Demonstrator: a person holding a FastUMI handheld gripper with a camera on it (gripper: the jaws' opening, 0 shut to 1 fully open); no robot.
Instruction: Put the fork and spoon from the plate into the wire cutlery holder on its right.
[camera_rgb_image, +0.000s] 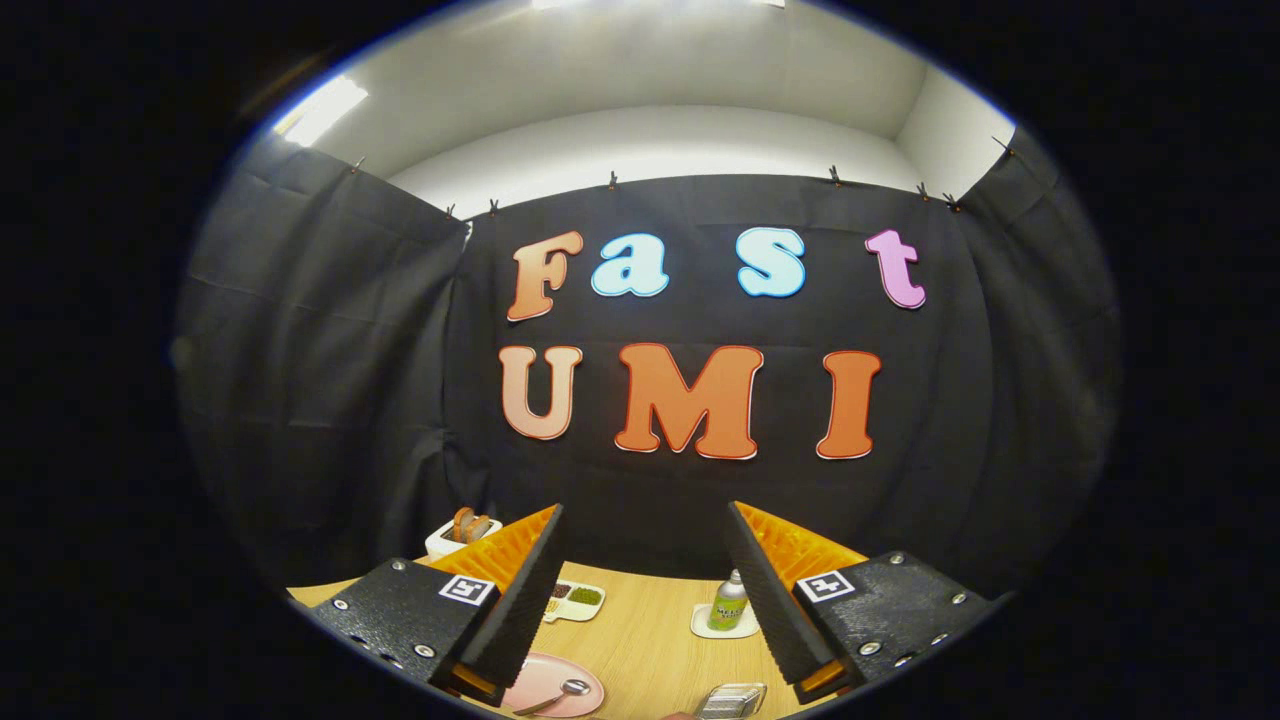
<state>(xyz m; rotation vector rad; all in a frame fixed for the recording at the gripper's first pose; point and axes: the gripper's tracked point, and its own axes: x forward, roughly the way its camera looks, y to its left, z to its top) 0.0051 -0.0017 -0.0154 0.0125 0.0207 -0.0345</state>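
A pink plate (545, 672) lies on the wooden table, low between my fingers and close to the left one. A metal spoon (560, 693) rests on it, bowl toward the middle. To its right stands the wire cutlery holder (733, 700), only its top rim visible. My gripper (647, 535) is open, held well above the table and aimed at the back wall, with nothing between the fingers. I cannot make out the fork.
On the table (650, 640) beyond the plate sits a small white tray of condiments (575, 598). A green bottle (729, 603) stands on a white coaster ahead of the right finger. A white dish with bread-like items (462, 532) sits at the back left.
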